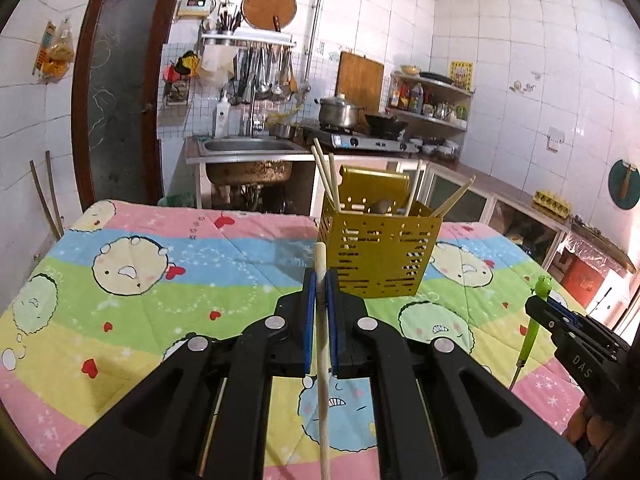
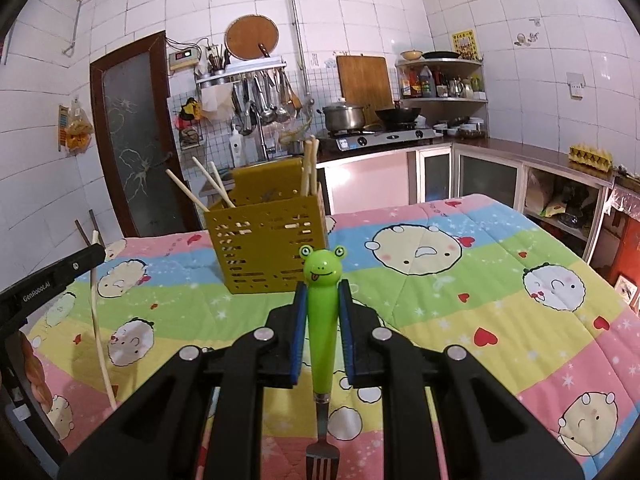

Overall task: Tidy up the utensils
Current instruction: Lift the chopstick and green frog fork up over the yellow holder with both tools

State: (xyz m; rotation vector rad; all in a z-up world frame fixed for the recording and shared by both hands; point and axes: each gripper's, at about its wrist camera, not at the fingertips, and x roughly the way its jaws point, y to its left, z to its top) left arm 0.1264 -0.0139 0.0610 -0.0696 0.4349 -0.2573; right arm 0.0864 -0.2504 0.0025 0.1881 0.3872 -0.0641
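Observation:
A yellow perforated utensil holder [image 1: 380, 252] stands on the table and holds several wooden chopsticks; it also shows in the right wrist view [image 2: 266, 250]. My left gripper [image 1: 320, 280] is shut on a single wooden chopstick [image 1: 322, 360], held upright just in front of the holder's left corner. My right gripper [image 2: 323, 292] is shut on a fork with a green frog handle [image 2: 322, 320], prongs down, in front of the holder's right side. The other gripper shows in each view: the right one [image 1: 538, 304] with the fork, the left one [image 2: 96, 250] with the chopstick [image 2: 100, 340].
The table is covered by a colourful cartoon quilt [image 1: 160, 280]. Behind it are a steel sink [image 1: 248, 148], a stove with a pot [image 1: 340, 114] and a wok, hanging ladles, and a corner shelf [image 2: 444, 80]. A dark door [image 1: 116, 92] is at the left.

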